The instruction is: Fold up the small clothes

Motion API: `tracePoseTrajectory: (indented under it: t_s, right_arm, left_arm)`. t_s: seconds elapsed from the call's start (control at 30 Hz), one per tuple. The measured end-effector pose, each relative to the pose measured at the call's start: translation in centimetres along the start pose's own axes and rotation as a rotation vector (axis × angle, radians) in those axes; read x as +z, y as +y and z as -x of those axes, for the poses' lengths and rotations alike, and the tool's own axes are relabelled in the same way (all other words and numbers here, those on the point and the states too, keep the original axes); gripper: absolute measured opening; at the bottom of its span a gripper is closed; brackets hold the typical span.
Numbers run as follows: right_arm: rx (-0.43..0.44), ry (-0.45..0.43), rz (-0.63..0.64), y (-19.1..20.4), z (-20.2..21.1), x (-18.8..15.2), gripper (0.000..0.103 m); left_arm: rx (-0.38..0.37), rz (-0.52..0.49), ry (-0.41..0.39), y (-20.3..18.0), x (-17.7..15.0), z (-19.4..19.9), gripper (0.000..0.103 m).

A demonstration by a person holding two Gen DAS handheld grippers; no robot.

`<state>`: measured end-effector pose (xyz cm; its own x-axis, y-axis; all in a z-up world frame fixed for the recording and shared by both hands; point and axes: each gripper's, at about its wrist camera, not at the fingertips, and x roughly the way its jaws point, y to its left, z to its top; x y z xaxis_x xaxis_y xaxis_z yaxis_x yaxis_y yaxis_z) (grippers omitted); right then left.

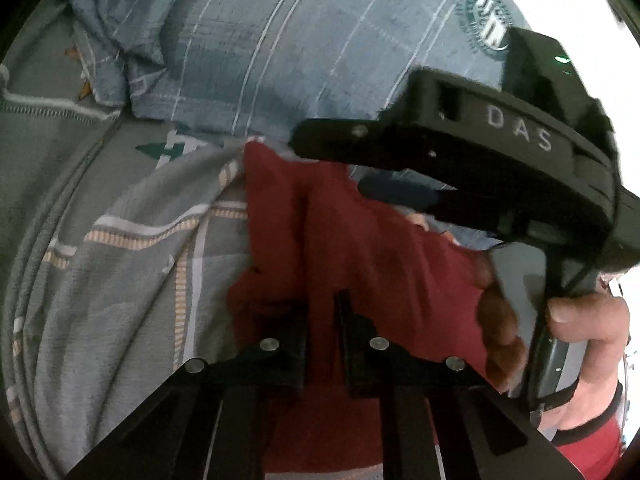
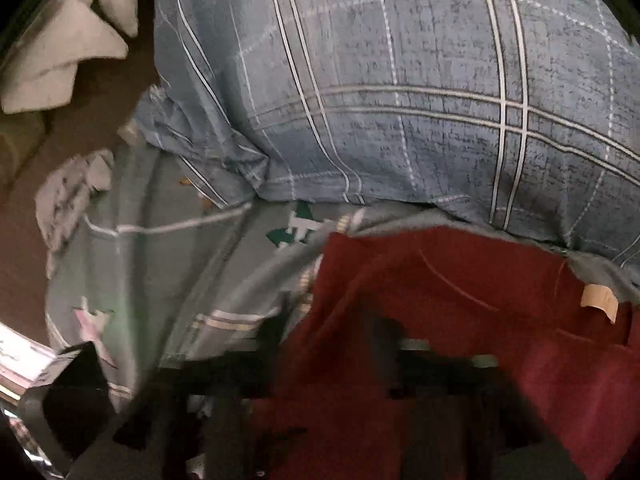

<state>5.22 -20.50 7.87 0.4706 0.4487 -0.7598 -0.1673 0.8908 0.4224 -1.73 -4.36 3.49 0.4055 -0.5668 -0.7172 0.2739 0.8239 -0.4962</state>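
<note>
Red garment: a small dark-red piece of clothing lying rumpled on the bed, near the cameras; in the right wrist view a tan label shows near its neckline, at the right.
Tan label: sewn inside the collar area, slightly curled.
Left gripper: its two black fingers stand almost together, pinching a raised fold of the red garment between them; the cloth bunches up around the tips.
Right gripper: seen from the left wrist view coming in from the right, above the far edge of the red garment; its two black fingers stand spread apart with nothing clamped between them. In its own view the fingers are a dark blur at the bottom, so that view does not settle it.
Person's hand: wrapped around the right gripper's handle at the right edge, thumb on the front.
Bed cover: grey, with white and tan stripes and a green and white print; it lies under the red garment and stretches to the left.
Pillow: blue-grey with white check lines, at the far side, just beyond the red garment.
Pale cloths: crumpled, far left, beyond the bed's edge.
</note>
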Motion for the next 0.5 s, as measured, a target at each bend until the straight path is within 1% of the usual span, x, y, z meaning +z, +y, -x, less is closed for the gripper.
tracePoseTrajectory:
  t_s: [0.03, 0.13, 0.23, 0.27, 0.33, 0.37, 0.43, 0.5]
  right_arm:
    - [-0.001, 0.003, -0.005, 0.1, 0.1, 0.1, 0.086]
    - [-0.023, 0.066, -0.005, 0.3, -0.8, 0.6, 0.085]
    - [-0.091, 0.115, 0.037, 1.0, -2.5, 0.9, 0.085]
    - [-0.102, 0.132, 0.045, 1.1, -3.0, 0.8, 0.086]
    - [-0.155, 0.197, 0.058, 1.2, -4.8, 0.6, 0.085]
    - [-0.186, 0.207, 0.071, 1.3, -5.2, 0.4, 0.085]
    - [-0.252, 0.2, 0.125, 1.7, -5.7, 0.0, 0.082]
    - [-0.27, 0.188, 0.156, 1.8, -5.8, -0.6, 0.079]
  left_arm:
    - [-0.004, -0.01, -0.007, -0.2, -0.1, 0.2, 0.01]
    - [-0.006, -0.028, -0.018, -0.5, -0.4, 0.5, 0.01]
    - [-0.006, -0.034, -0.019, -0.5, -0.5, 0.6, 0.01]
    - [-0.001, -0.035, -0.017, -0.5, -0.5, 0.6, 0.01]
    - [0.008, -0.034, -0.013, -0.6, -0.4, 0.5, 0.01]
    - [0.015, -0.036, -0.011, -0.7, -0.4, 0.4, 0.01]
    - [0.044, -0.05, -0.003, -0.9, -0.3, 0.0, 0.01]
    - [0.072, -0.054, 0.007, -1.1, -0.4, -0.3, 0.01]
